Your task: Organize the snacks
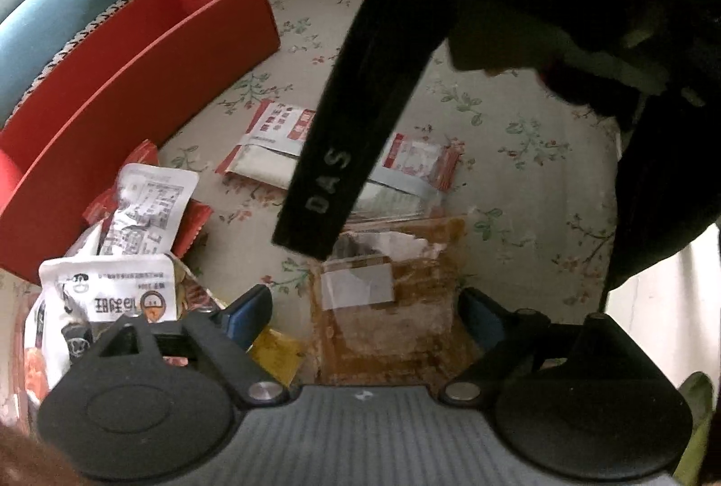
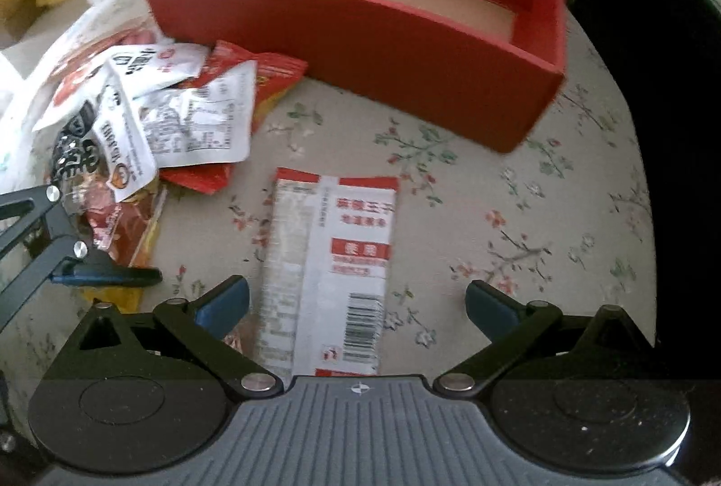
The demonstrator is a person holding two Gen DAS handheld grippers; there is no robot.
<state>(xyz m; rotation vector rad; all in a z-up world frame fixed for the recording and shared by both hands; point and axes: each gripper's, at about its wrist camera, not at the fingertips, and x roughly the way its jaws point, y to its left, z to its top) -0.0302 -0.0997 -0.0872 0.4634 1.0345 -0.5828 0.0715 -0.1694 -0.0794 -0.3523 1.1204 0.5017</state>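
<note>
My left gripper stands open over a brown see-through packet that lies on the floral cloth between its blue pads, which do not press on it. A black bar marked DAS from the right-hand tool crosses above two white-and-red packets. In the right wrist view my right gripper is wide open around a long white-and-red packet lying flat on the cloth. The open red box stands behind it, with nothing visible inside. A heap of snack packets lies to the left.
The round table with the floral cloth ends in a dark drop at the right. One of the left gripper's fingers shows beside the heap. The red box and heap sit at upper and lower left in the left wrist view.
</note>
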